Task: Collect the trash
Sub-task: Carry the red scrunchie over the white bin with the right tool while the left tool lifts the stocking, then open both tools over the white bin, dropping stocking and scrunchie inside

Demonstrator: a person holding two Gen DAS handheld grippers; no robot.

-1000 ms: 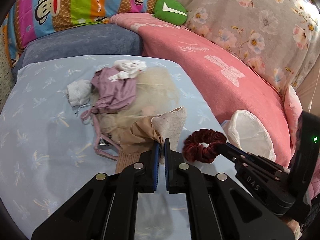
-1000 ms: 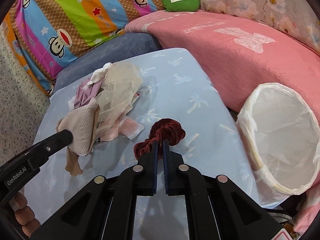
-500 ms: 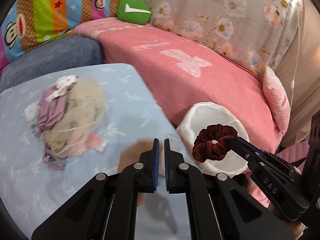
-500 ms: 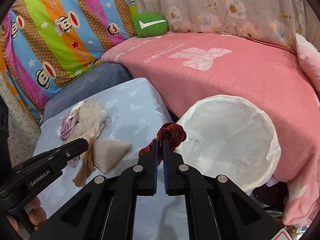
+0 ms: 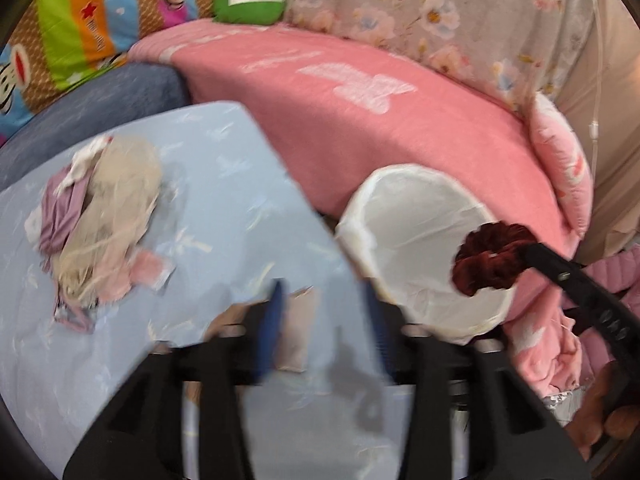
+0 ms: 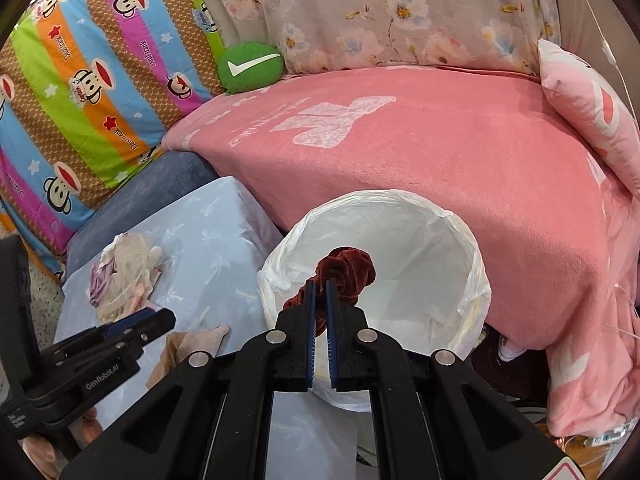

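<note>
Right claw (image 6: pixel 320 292) clenched on dark red scrunchie (image 6: pixel 346 270), held over the white-lined bin (image 6: pixel 460 232). Left claw (image 5: pixel 320 316) spread apart; beige stocking (image 6: pixel 192 346) on the table (image 6: pixel 212 240) beneath it.

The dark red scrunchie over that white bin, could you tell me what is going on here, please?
A person with two handheld grippers is collecting trash. The right gripper holds the dark red scrunchie in its jaws above the white-lined bin, not yet released. The left gripper has its jaws open over the blue-covered table, with a beige cloth lying just beneath. A pile of clothing scraps remains on the table.
</note>
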